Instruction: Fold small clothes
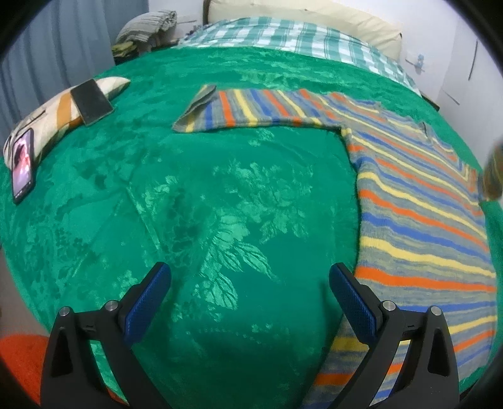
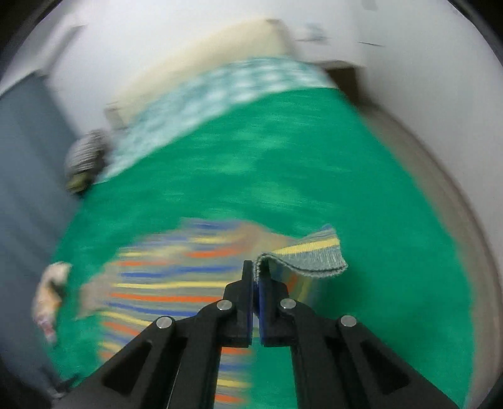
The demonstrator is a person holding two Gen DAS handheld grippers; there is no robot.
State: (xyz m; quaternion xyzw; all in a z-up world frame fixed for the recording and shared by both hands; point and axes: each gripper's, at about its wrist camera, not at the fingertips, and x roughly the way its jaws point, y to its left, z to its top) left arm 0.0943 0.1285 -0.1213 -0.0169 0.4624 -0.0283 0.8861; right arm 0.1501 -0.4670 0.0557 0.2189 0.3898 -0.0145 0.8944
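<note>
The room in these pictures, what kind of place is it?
Most likely a bedroom in a home. The striped sweater lies on a bed with a green floral blanket, a checked sheet and a cream pillow at its head, and a phone propped nearby.

A big bare patch of green blanket (image 1: pixel 195 195) is lying open. The striped sweater (image 1: pixel 418 201) is blocking the right side; a phone (image 1: pixel 23 166) and pillow (image 1: pixel 63 110) are sitting far left.
</note>
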